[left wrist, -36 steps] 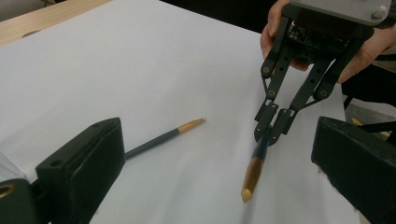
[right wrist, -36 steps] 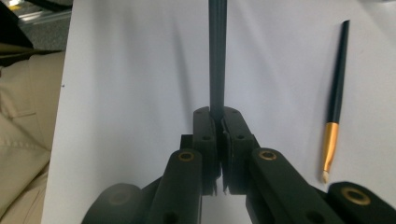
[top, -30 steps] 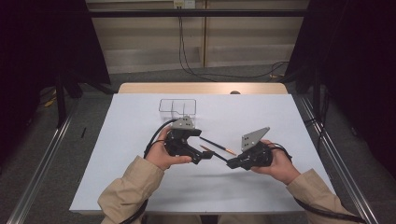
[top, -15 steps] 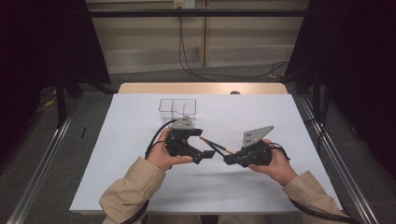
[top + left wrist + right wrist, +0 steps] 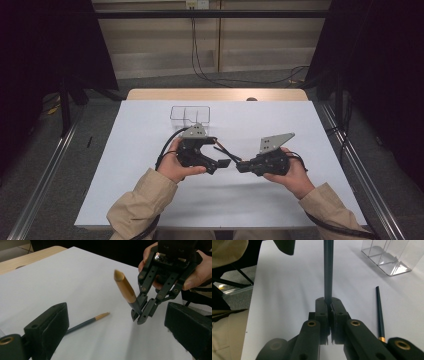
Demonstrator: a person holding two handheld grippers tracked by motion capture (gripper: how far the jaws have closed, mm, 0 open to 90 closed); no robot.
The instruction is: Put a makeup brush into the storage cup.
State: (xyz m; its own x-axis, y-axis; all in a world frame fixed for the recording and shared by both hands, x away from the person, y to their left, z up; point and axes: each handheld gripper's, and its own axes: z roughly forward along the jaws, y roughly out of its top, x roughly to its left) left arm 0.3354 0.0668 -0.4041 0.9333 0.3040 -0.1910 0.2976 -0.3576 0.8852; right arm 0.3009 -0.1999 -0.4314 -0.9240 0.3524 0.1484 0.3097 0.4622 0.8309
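Held pen (image 5: 328,270): top end cut off by upper edge in right gripper view; lower end hidden betw. clamped jaws of right gripper (image 5: 329,315). Second pen (image 5: 380,312) on table: gold end partly hidden behind jaw link. Clear box (image 5: 390,255): cut off at top edge, contents can't tell. Left gripper (image 5: 117,340): jaws blurred, cropped at bottom edge in own view. High view: pens too small to make out.
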